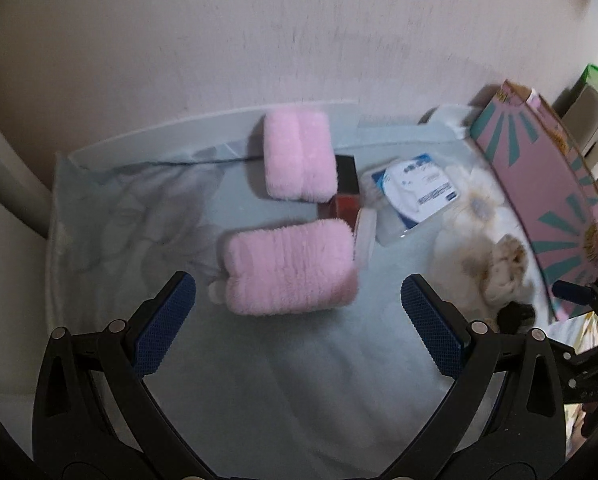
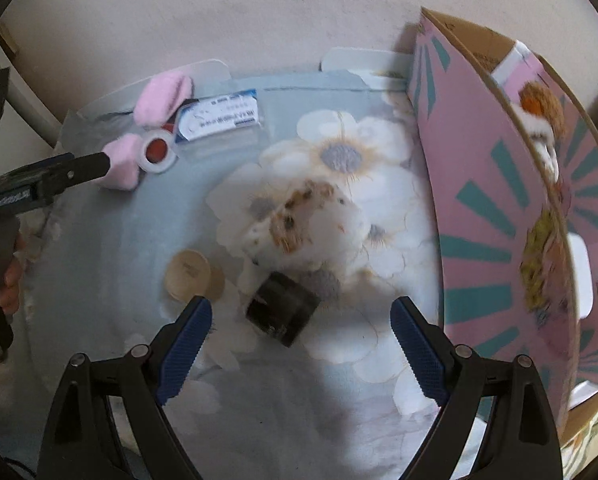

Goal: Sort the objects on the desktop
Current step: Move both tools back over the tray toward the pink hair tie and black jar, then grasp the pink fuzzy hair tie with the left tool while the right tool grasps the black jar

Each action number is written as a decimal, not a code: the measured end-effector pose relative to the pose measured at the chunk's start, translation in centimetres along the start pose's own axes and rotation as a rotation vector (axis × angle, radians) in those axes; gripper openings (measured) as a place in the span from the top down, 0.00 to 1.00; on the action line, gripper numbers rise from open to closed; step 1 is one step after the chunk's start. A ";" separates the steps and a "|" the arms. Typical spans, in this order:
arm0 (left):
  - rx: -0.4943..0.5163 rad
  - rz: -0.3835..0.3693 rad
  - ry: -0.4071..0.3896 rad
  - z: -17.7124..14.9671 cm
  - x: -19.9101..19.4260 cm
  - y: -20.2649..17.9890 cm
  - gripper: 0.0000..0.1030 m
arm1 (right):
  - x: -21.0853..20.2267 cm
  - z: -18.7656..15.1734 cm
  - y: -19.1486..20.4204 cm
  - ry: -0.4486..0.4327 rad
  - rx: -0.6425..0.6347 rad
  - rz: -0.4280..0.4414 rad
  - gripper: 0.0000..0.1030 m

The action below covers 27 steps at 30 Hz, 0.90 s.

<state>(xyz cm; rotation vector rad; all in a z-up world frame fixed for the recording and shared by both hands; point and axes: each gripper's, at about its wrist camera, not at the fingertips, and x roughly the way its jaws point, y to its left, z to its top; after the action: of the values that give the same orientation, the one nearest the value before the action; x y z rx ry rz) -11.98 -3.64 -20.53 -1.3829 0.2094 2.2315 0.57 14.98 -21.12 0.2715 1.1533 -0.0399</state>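
Two fluffy pink pads lie on the pale blue cloth: the near pink pad (image 1: 291, 266) sits just ahead of my open left gripper (image 1: 299, 292), the far pink pad (image 1: 299, 156) by the wall. A red jar (image 1: 345, 210) and a white-blue packet (image 1: 409, 196) lie between them and a white plush toy (image 1: 495, 264). In the right wrist view my right gripper (image 2: 301, 316) stands open just in front of a small black box (image 2: 283, 308), with the plush toy (image 2: 303, 220) beyond and a round beige disc (image 2: 189, 274) to the left. Nothing is held.
A pink cardboard box (image 2: 499, 216) with teal rays stands open at the right, holding soft toys. The wall runs close behind the cloth (image 1: 259, 360). A person's hand (image 2: 7, 280) holds the left gripper (image 2: 99, 168) at the left edge.
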 end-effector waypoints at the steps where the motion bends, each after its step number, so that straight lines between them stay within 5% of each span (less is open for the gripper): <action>1: 0.008 0.000 0.002 0.0 0.3 -0.1 0.01 | 0.3 -0.2 0.0 0.005 -0.004 -0.003 0.13; 5: 0.072 0.030 -0.002 -0.2 1.8 -0.5 0.01 | 1.0 -1.0 0.3 -0.001 -0.024 -0.024 0.14; 10: 0.088 0.026 -0.019 0.0 2.6 -0.5 0.03 | 1.6 -1.1 0.7 0.001 -0.027 -0.013 0.30; 16: 0.065 0.012 0.005 0.2 3.6 0.3 0.35 | 2.0 -0.8 1.1 0.006 -0.060 -0.001 0.60; 27: -0.005 -0.033 -0.033 0.4 1.1 1.6 0.71 | 1.4 -0.7 0.9 0.004 0.003 0.003 0.61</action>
<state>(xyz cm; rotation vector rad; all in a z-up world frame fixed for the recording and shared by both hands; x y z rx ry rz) -13.47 -4.55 -21.55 -1.3412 0.1691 2.2277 0.66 16.15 -22.53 0.2756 1.1566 -0.0386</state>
